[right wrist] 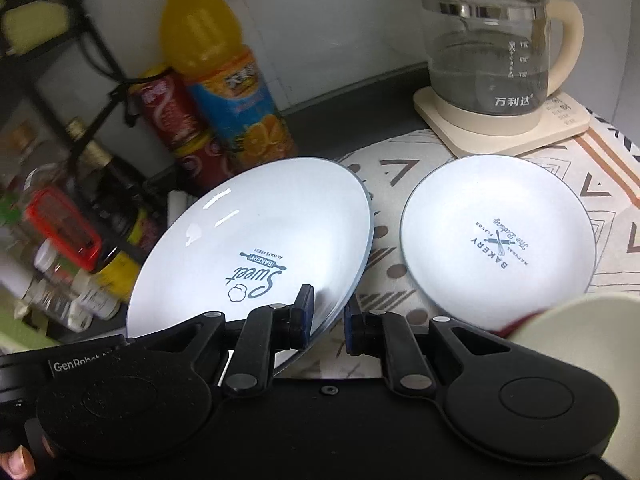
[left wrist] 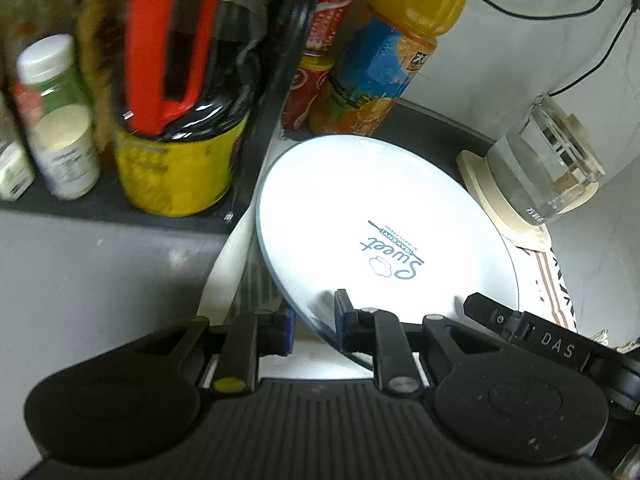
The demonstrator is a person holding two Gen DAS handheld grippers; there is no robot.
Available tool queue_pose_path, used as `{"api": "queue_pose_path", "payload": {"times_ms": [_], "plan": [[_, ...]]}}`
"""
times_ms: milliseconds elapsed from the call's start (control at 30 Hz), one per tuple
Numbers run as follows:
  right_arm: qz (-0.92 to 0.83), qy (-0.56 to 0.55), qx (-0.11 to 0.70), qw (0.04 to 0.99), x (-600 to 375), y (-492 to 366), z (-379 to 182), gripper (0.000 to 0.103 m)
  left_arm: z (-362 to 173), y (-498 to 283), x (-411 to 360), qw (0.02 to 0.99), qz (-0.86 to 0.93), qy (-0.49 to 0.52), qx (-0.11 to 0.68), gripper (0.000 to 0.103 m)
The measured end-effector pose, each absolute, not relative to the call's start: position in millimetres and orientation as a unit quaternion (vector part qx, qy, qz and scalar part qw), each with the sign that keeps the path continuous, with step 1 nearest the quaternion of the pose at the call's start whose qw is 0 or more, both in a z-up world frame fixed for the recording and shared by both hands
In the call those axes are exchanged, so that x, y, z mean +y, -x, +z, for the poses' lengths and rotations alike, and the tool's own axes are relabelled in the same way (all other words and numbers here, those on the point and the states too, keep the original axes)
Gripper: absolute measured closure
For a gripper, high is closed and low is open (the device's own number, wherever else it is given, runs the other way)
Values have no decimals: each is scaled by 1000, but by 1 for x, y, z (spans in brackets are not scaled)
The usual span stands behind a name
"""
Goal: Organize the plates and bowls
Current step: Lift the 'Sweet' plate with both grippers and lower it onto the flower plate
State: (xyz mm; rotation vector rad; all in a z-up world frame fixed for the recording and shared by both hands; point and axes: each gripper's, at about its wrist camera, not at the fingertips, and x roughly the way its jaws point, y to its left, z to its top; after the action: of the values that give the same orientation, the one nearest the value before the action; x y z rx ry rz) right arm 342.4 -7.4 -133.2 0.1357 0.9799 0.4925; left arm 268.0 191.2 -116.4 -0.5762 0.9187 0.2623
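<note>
- The large plate (right wrist: 256,236), printed with "Sweet", is tilted and lifted off the patterned cloth (right wrist: 404,184), with both tools at its near rim.
- The left gripper (left wrist: 314,330) has its fingers on either side of the plate's rim; the rim passes between them, and they look clamped on it, though one pad is partly hidden.
- The right gripper (right wrist: 326,318) also straddles the rim; its left finger (right wrist: 304,304) lies against the plate's face, while a gap shows on the other side, so I cannot tell whether it really pinches.
- The small plate (right wrist: 496,240), printed "Bakery", lies flat on the cloth, just beside the large one and apart from it.
- A pale bowl (right wrist: 580,344) shows at the right edge of the right wrist view, blurred and mostly cut off.
- Judging by this, the task is at an early stage: nothing is stacked yet, one plate is in hand, and the small plate and bowl remain to be gathered.
- The kettle (right wrist: 488,40) and juice bottle (right wrist: 224,80) stand close behind, leaving little room on the desk.
</note>
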Motion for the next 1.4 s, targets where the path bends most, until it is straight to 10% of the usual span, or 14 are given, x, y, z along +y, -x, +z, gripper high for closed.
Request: {"api": "queue_pose_path", "payload": {"times_ms": [1400], "plan": [[323,45,487,811,-57,-211,-148,87,-132,-99,105,813,211,310,445,86]]}}
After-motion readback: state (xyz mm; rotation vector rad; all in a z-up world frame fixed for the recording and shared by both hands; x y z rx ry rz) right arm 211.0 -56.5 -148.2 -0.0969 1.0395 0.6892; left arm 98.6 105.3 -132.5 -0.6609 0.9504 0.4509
